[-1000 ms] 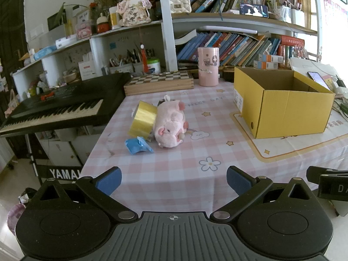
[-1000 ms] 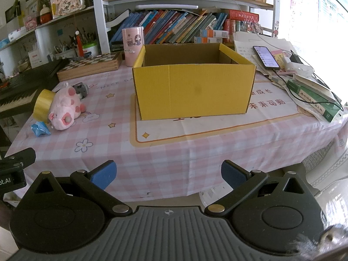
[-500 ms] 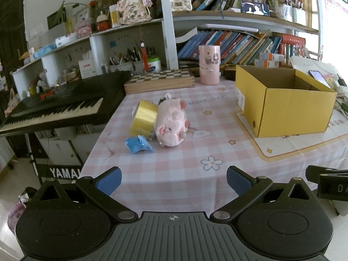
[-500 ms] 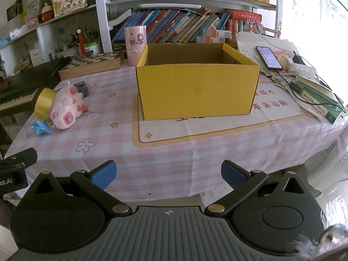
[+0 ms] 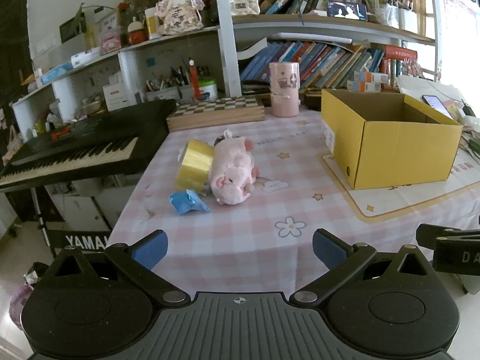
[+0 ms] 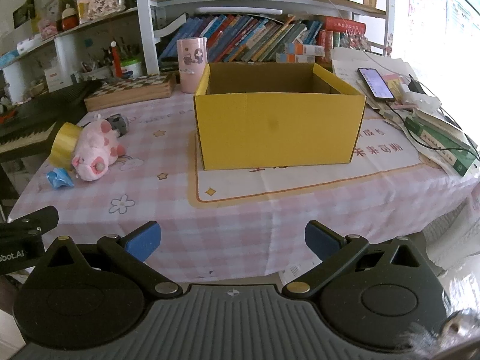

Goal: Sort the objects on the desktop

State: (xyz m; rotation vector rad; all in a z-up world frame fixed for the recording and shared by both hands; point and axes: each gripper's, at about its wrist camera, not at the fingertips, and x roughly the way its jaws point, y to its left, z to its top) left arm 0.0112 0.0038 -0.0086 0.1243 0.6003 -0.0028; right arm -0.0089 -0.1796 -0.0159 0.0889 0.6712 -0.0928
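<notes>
**Jaws wide on both sides, nothing picked yet**

Left wrist view: left gripper (image 5: 238, 247) is spread wide, empty, low centre of frame, hanging over the near edge of the checked tablecloth (image 5: 240, 234). Centre-left of frame sits the cluster to sort: gold tape roll (image 5: 194, 164) touching the pink plush pig (image 5: 232, 174), blue wrapper (image 5: 187, 202) just below the roll. Yellow box (image 5: 390, 147) is at right of frame, open top, well apart from the cluster. Keyboard (image 5: 78, 150) at left, chessboard case (image 5: 216, 112) and pink cup (image 5: 284, 89) behind.

Right wrist view: right gripper (image 6: 231, 240) also released, holding nothing, bottom centre. Box fills mid-frame; what's inside can't be seen. Cluster is at far left of frame w/ a small grey object (image 6: 118, 123) behind the pig. Phone (image 6: 376, 83) and cables at upper right.

Risks, as I judge them:
- Roll stands on edge, leaning on the pig; grabbing the pig first likely lets it roll off the table's left side.
- Plush is soft, so a shallow pinch may slip.
- Wrapper is thin and flat; the pads may snag cloth instead.
- Both grippers going for one tight cluster could collide.
</notes>
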